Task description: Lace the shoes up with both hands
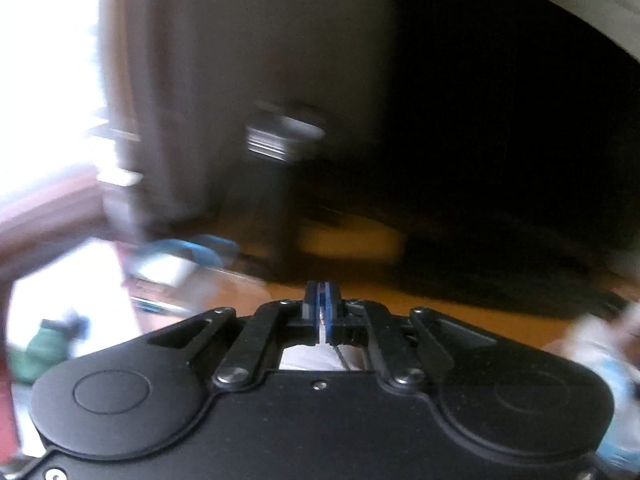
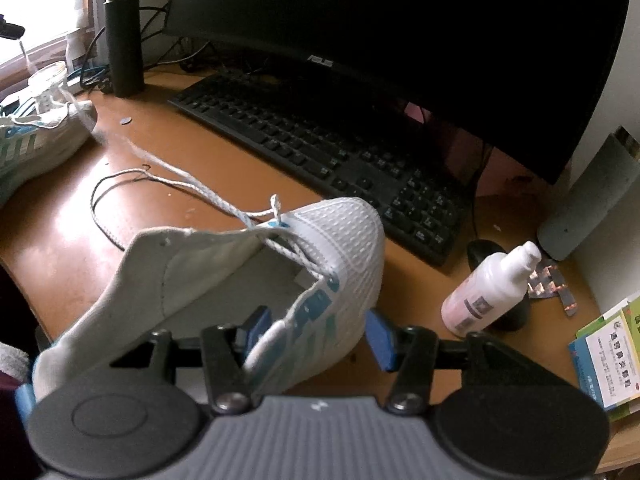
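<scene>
In the right wrist view a white shoe with blue stripes [image 2: 336, 248] lies on the brown desk [image 2: 72, 232], its toe pointing away. A white lace [image 2: 192, 186] is threaded through its front eyelets and trails left over the desk. My right gripper [image 2: 316, 336] is open, its blue pads on either side of the shoe's right side wall. The left wrist view is motion-blurred. My left gripper [image 1: 322, 300] is shut, with a thin white strip, apparently the lace [image 1: 322, 330], between the blue pads. A second white shoe [image 2: 36, 132] lies at far left.
A black keyboard [image 2: 320, 152] and a dark monitor [image 2: 400, 20] stand behind the shoe. A black flask [image 2: 123, 40] stands at back left. A white spray bottle [image 2: 488, 292], a grey cylinder [image 2: 588, 200], pill blisters [image 2: 552, 284] and boxes [image 2: 608, 356] lie at right.
</scene>
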Motion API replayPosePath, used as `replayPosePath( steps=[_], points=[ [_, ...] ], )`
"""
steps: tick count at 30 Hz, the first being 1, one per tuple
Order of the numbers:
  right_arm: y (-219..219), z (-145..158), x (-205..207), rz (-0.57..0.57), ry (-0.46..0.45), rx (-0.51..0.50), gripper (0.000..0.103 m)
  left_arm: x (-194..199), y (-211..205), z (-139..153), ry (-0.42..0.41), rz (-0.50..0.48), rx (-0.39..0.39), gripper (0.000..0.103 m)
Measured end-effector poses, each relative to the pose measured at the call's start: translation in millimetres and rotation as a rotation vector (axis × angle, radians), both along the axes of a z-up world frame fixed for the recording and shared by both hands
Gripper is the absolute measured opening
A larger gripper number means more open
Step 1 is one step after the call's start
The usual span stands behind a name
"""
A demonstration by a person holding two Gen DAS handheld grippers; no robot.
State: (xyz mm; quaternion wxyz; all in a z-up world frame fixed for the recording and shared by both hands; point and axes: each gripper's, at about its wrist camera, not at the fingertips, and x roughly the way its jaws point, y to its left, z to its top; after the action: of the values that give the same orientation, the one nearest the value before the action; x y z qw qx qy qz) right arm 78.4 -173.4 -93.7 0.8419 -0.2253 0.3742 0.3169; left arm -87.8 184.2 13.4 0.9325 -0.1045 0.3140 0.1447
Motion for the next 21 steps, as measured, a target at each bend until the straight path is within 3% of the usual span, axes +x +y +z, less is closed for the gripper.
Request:
replayPosePath(
  steps=[4, 7, 10, 14, 17, 19, 21],
  points=[
    [0.6, 20.0, -3.7, -0.002, -0.001, 0.084, 0.052, 26.2, -59.5, -20.8, 0.039, -0.236, -0.121, 0.000],
    [4.3, 31.2, -3.8, -0.007, -0.005, 0.123, 0.052, 31.7, -84.7, -17.2, 0.026, -0.378, -0.236, 0.000],
    [10.2, 39.6, -1.7, -0.013, 0.002, 0.163, 0.052, 30.3, -90.5, 1.3, -0.035, -0.502, -0.421, 0.000],
    [23.4, 47.6, 4.1, -0.028, 0.013, 0.219, 0.052, 26.9, -80.3, 7.8, -0.051, -0.572, -0.552, 0.000],
    [31.5, 48.3, 6.1, -0.023, 0.021, 0.232, 0.052, 30.1, -62.9, -18.5, 0.082, -0.478, -0.415, 0.000],
    [36.3, 47.1, 6.3, -0.020, 0.022, 0.233, 0.052, 31.8, -60.9, -46.7, 0.211, -0.431, -0.202, 0.000],
    [40.4, 45.0, 6.8, -0.017, 0.029, 0.230, 0.052, 35.6, -59.2, -66.9, 0.254, -0.411, -0.183, 0.000]
  ],
)
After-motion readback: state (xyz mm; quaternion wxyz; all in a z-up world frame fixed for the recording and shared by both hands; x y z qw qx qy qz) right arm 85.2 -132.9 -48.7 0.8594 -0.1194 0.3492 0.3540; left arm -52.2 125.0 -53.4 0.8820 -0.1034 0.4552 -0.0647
